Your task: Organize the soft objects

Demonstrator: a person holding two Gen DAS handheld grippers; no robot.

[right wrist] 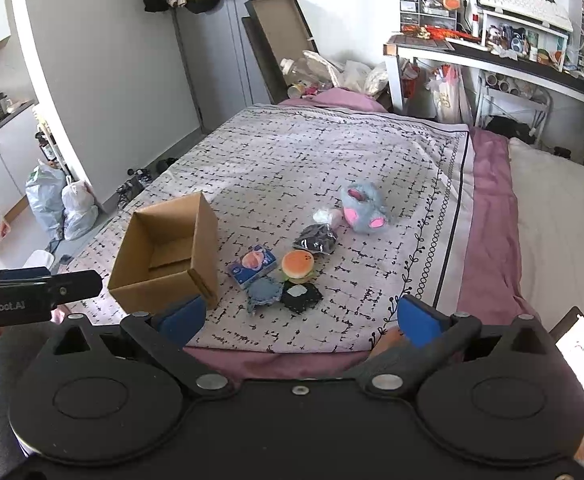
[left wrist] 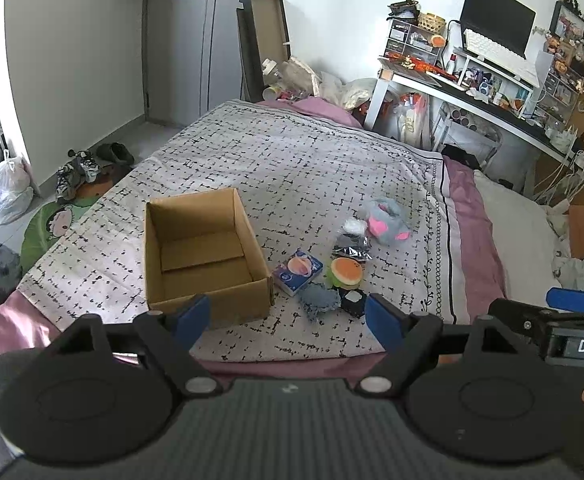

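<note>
Both hand-held grippers are hovering over the near edge of the bed (left wrist: 472, 216), jaws spread wide and holding nothing: the left hand-held gripper (left wrist: 287, 314) is facing the cardboard box (left wrist: 199, 252), and the right hand-held gripper (right wrist: 300, 316) is facing the soft items beside that box. The box is standing open and upright, with nothing visible inside. Just right of the box are lying a blue tissue pack (right wrist: 253, 266), a blue-grey fabric piece (right wrist: 263, 292), a black pad (right wrist: 302, 296) and a burger squishy (right wrist: 298, 265). Further from the box are sitting a dark bagged bundle (right wrist: 316, 239), a white wad (right wrist: 328, 216) and a grey-pink plush (right wrist: 362, 208). These items are likely light and compressible; the squishy and plush should be pinched across the middle, and the fabric at a raised fold.
</note>
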